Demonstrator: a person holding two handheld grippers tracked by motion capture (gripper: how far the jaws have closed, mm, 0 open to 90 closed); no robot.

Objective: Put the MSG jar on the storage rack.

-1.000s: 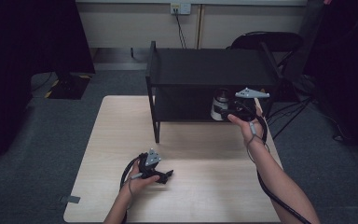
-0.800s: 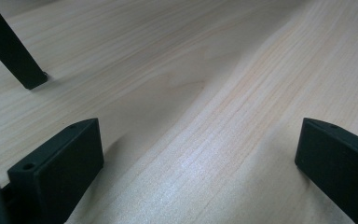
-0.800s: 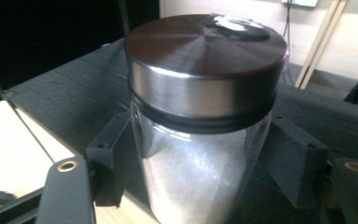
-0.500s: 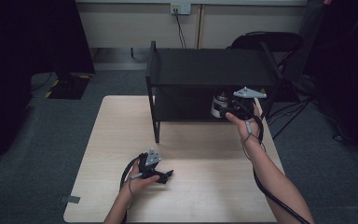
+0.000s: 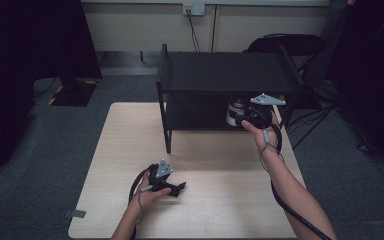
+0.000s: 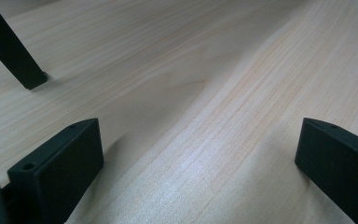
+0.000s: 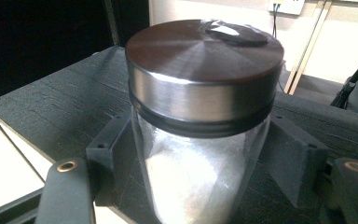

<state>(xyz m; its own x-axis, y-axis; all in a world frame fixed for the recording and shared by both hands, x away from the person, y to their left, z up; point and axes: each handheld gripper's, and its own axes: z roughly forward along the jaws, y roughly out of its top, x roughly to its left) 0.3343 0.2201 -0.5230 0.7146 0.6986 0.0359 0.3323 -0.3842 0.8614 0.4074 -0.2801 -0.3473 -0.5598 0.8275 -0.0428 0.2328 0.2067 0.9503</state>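
Under black shelf (image 5: 228, 72), right claw (image 5: 243, 118) pinching unlabelled jar (image 7: 200, 116), left claw (image 5: 176, 189) spread.

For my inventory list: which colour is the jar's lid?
The lid is silver, brushed metal, clearest in the right gripper view.

Light wood table (image 5: 130, 150) carries it all. A black two-tier shelf unit (image 5: 225, 72) stands toward the tabletop's far edge, its right end near the far right corner. On its lower shelf, right end, sits a clear jar (image 5: 236, 111) with a metal lid, upright.
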